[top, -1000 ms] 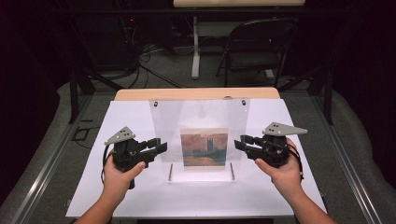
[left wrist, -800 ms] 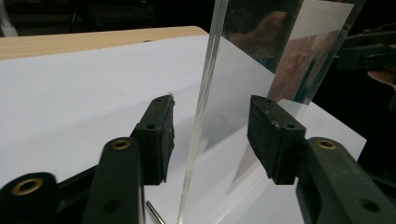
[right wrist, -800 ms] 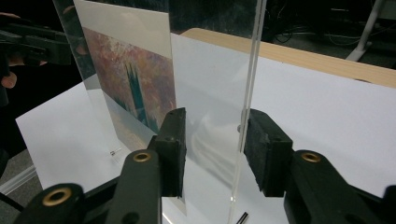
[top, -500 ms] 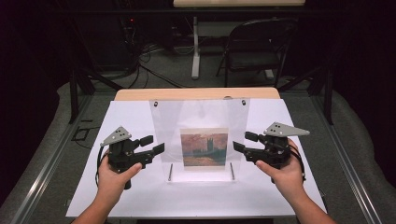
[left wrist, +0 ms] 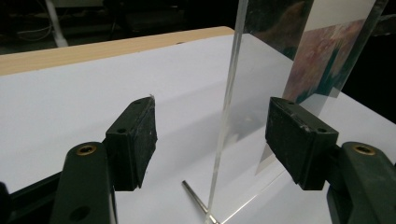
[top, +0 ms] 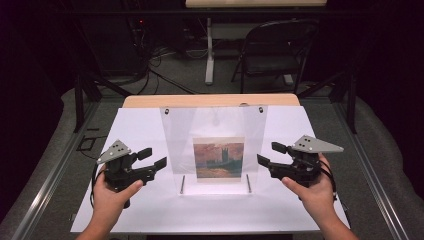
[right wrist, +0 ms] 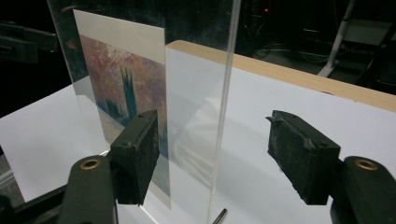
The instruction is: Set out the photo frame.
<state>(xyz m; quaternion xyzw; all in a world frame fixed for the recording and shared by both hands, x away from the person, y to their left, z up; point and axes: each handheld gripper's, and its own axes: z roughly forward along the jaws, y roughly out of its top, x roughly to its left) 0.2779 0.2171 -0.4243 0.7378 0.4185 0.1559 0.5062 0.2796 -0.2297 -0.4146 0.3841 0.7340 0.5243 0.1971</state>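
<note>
A clear acrylic panel (top: 215,127) stands upright on the white table (top: 150,130), with a painting print (top: 218,159) behind its lower half. My left gripper (top: 154,158) is at the panel's left edge and my right gripper (top: 270,154) at its right edge. Both have just been opening their jaws. In the left gripper view the panel's edge (left wrist: 229,93) rises in the gap of the left gripper (left wrist: 212,128), and neither pad touches it. The right gripper (right wrist: 217,140) likewise frames the edge (right wrist: 225,93), with the print (right wrist: 123,84) to its left.
Two thin metal pins (top: 182,184) (top: 248,183) lie on the table at the panel's foot. A wooden strip (top: 210,100) runs along the table's far edge. Beyond it stand a folding chair (top: 272,50) and a table leg (top: 210,50) among floor cables.
Both pairs of jaws have spread wide off the panel's edges. The left hand has drawn back a little to the left; the right hand has barely moved. The panel stays upright.
</note>
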